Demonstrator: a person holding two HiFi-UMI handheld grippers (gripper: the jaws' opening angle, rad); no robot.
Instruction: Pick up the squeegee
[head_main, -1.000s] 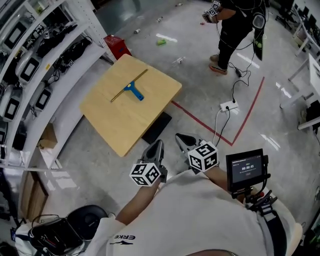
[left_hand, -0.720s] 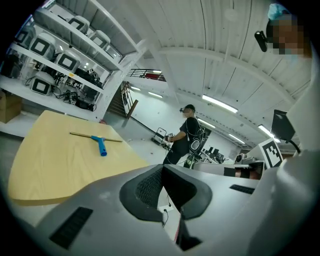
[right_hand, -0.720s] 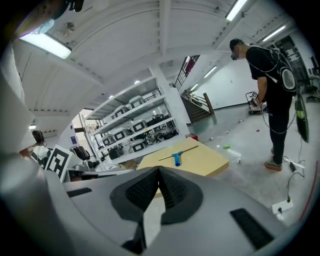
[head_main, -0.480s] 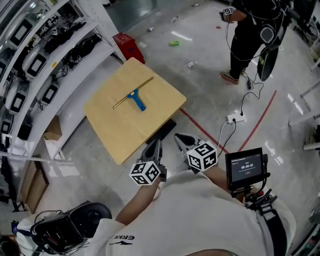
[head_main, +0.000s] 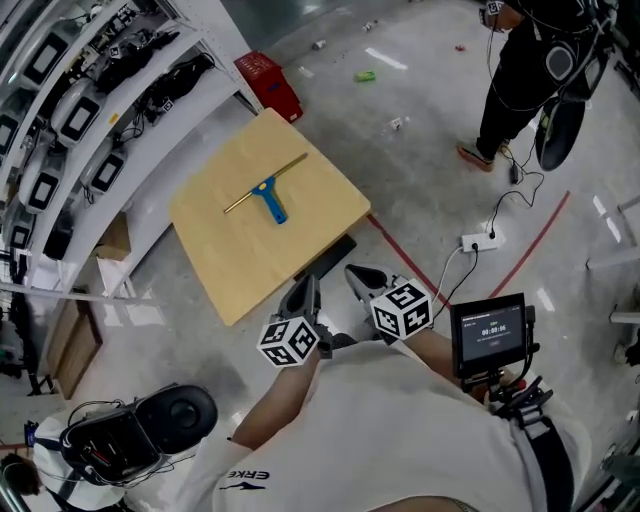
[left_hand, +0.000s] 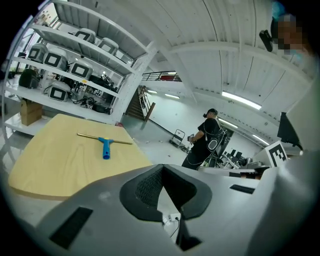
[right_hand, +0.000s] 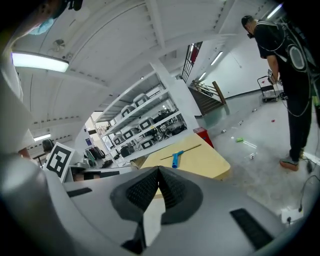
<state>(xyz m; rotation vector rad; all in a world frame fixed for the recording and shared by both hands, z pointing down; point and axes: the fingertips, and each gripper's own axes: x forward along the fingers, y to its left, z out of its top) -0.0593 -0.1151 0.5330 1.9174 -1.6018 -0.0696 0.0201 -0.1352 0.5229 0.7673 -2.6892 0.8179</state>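
Now | left claw (head_main: 303, 293), right claw (head_main: 362, 278): pinched together, empty, not yet within reach | squeegee (head_main: 268, 198): flat on surface (head_main: 235, 265), handle free to grasp

A pale square wooden bench (head_main: 300, 245) is standing on the grey concrete floor (head_main: 420, 170), beside white metal shelving (head_main: 160, 125) that is carrying rows of devices. A red box (head_main: 268, 85) is sitting at the shelving's end. A person in black clothing (head_main: 515, 80) is standing well apart, near a white power strip (head_main: 476, 242).
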